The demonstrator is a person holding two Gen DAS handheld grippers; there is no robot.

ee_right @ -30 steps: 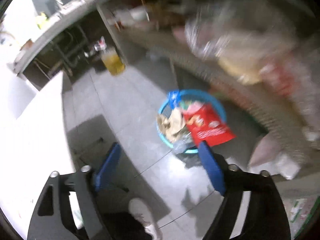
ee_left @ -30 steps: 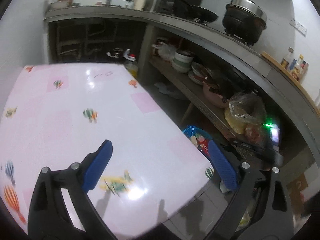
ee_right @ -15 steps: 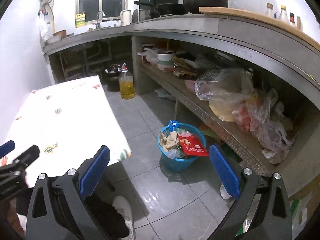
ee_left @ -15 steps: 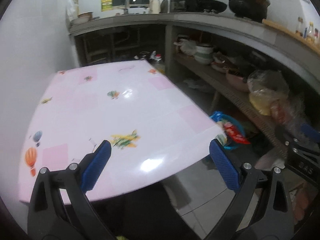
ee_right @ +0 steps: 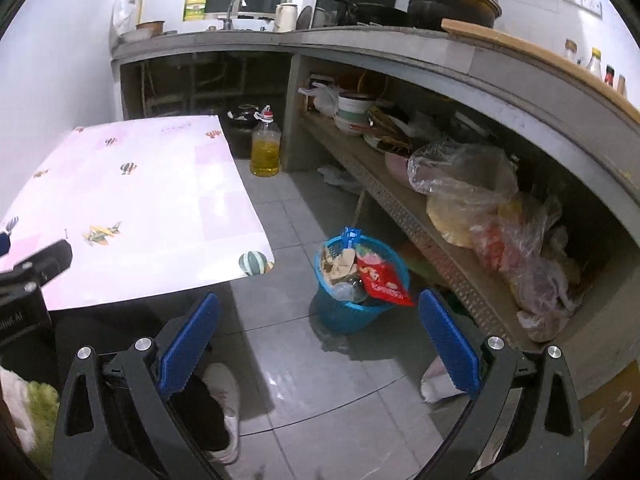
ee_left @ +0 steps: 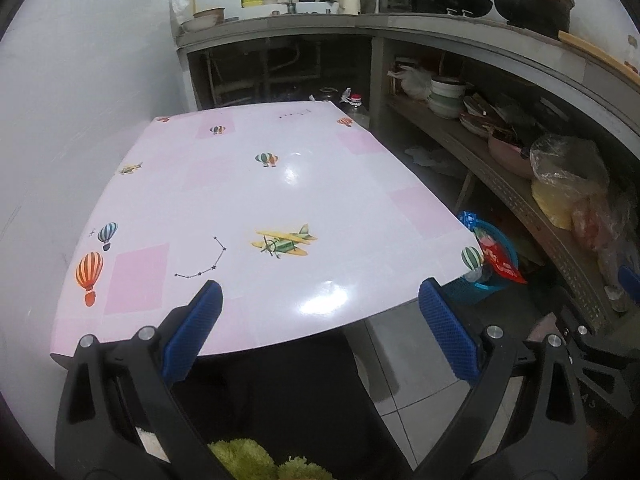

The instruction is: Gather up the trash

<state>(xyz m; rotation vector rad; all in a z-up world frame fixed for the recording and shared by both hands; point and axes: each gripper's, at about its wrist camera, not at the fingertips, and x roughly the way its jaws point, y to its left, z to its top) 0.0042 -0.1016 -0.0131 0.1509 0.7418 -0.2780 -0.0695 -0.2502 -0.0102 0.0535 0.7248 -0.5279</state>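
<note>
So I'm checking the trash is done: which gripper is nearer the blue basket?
Right. The right gripper hangs just short of the blue basket; the left gripper sits over the table, beside it.

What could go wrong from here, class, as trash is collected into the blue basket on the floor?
1. The blue basket looks heaped; the red snack wrapper hangs over its rim and could slide onto the tiles.
2. The basket stands close to the table corner, so a hand-held gripper reaching in may knock the corner or tip the basket.
3. White scraps lie on the floor near the shelf, easy to overlook.
</note>
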